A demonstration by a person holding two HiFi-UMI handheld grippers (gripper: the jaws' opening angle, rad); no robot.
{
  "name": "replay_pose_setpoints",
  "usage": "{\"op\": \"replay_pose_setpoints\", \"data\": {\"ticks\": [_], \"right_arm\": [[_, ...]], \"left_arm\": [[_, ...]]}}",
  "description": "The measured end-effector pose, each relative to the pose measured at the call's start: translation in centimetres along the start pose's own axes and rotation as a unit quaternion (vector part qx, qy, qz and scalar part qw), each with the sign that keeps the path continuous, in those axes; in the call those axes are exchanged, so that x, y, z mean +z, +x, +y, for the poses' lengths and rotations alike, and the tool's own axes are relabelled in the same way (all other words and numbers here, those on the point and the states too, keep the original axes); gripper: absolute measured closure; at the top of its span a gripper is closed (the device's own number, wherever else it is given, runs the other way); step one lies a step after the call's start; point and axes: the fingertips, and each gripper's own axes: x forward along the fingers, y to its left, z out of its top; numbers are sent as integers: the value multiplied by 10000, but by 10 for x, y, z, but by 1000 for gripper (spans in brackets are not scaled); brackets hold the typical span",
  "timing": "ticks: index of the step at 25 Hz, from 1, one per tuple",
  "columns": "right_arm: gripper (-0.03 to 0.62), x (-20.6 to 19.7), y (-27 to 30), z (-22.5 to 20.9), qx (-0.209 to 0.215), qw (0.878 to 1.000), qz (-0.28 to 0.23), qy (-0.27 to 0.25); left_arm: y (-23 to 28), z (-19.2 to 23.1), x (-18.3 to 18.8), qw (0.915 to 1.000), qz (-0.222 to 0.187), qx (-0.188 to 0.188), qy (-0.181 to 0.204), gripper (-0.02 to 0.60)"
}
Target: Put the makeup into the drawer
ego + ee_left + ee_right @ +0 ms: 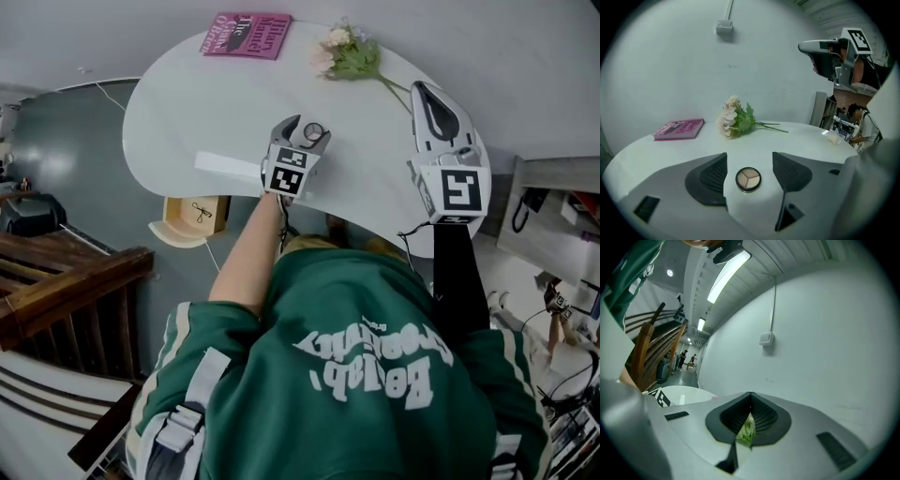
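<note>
Straddling the round three-shade makeup compact [748, 179], the left tongs [749, 157] were spread wide, one pad on either side; neither pad touched it as far as the left gripper view showed. The compact lay flat on the white bench [187, 112] near the front edge, well apart from the pink book [248, 35] and the bunch of flowers [349, 54] at the back. The right tongs [422, 94] were up off to the right, pressed together at the tips, nothing pinched. The sliver of green in the gap below the tips looked like the flowers beyond

Step in hand, my read: the grasp, with the transfer not started. The drawer [176, 214] stood pulled out below the bench's left front edge, wooden inside. It held a small dark item, couldn't tell what

To do it well:
- compact was thin and flat, so the pads needed to go right down to the bench surface before closing, else they'd close above the rim
- it sat roughly centred and well inside the pads' reach, so no re-aim looked necessary
- close across the diameter, gently; a smooth round case would likely squirt out if pinched off-centre
- lift level, carry left and down to the drawer, set it clear of the dark item
- right tongs had no job here, best kept out of the path
</note>
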Motion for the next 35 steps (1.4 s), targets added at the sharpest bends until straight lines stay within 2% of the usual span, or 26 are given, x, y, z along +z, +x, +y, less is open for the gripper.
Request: {"op": "replay_pose_setpoints", "data": {"ticks": [3,7,10,12,17,21,26,31,35], "right_arm": [[585,-6,-2,-2,-2,9999,107,-12],[585,-12,-8,-6,-33,9998,192,-6],[585,-15,-9,-7,-36,9997,225,-3],[585,-19,-9,-6,-9,9997,243,-61],[585,-11,-6,0,47,9997,212,-98],[585,-4,-2,1,62,9999,82,-83],[585,4,6,6,133,9998,-155,-76],[585,16,15,12,194,9992,-336,-74],[585,25,21,16,230,9988,-423,-92]], "left_arm": [[13,1,-16,9996,254,-107,-106,270],[28,5,-36,9976,657,-48,-197,270],[36,3,-50,9957,917,-53,-68,273],[37,-3,-54,9956,909,-136,160,337],[31,-4,-47,9962,852,-125,166,342],[16,0,-8,9986,422,20,318,342],[-21,11,71,9974,-390,329,509,342],[-64,23,146,9879,-1222,651,699,344],[-101,24,185,9775,-1713,931,812,344]]}}
